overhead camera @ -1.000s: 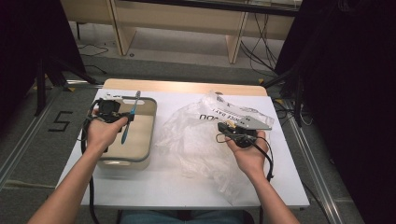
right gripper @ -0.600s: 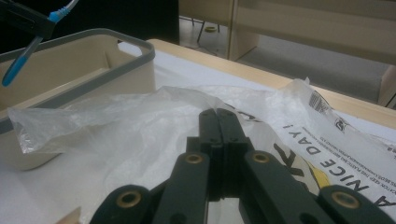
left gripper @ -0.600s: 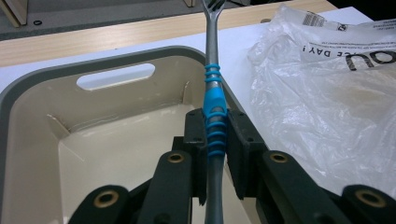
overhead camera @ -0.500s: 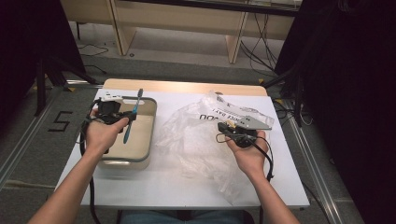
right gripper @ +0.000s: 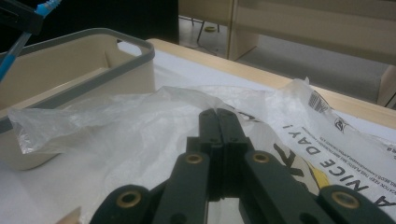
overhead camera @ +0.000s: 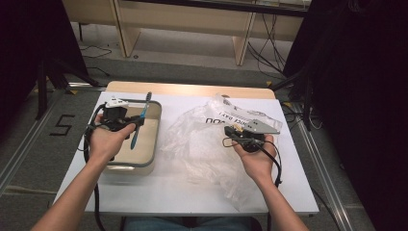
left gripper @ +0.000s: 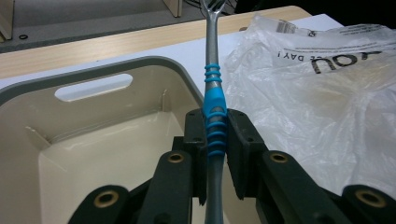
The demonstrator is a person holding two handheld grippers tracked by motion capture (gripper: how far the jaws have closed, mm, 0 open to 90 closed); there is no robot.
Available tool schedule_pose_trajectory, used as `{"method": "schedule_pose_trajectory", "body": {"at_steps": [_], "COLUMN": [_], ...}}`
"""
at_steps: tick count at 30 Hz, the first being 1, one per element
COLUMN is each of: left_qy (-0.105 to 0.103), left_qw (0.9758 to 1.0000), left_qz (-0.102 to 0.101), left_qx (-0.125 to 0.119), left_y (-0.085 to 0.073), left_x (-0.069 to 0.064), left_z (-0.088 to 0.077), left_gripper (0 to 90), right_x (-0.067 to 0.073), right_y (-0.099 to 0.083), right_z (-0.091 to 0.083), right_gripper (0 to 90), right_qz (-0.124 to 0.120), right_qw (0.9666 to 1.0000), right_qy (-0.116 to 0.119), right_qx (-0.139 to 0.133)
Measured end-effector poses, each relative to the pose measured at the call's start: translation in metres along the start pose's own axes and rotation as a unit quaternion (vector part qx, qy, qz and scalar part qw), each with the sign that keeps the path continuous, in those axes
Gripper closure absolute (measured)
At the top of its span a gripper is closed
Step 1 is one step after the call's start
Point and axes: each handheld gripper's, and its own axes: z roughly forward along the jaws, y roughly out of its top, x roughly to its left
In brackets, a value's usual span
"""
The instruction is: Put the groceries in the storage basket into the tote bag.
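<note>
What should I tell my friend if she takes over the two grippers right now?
Left gripper: shut on the blue-handled fork, held above the beige tub, prongs pointing away from the person.
Right gripper: shut, over the plastic bag next to the tub; whether it pinches the bag I cannot tell.
Done: the fork is gripped and up in the air.
Left: probably carry the fork across to the bag and put it in, though the bag's opening is hard to make out.

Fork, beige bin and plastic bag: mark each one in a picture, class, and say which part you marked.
fork (left gripper: 213,100): left gripper view, blue grip on its handle.
beige bin (overhead camera: 144,166): high view, near right corner of its grey rim.
plastic bag (overhead camera: 202,149): high view, crumpled clear middle.
</note>
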Motion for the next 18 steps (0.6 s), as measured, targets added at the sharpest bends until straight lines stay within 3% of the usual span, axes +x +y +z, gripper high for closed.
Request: {"method": "schedule_pose_trajectory", "body": {"at_steps": [18], "left_qy": [-0.027], "left_qw": [0.9994], "left_qz": [0.018], "left_qx": [-0.01], "left_y": [0.0], "left_x": [-0.022], "left_z": [-0.005], "left_gripper": [78.5], "right_x": [0.0], "right_y": [0.0], "right_z": [0.0], "right_gripper": [90.0], "right_qz": [0.0], "right_qw": [1.0], "right_qy": [-0.001], "right_qx": [0.001]}}
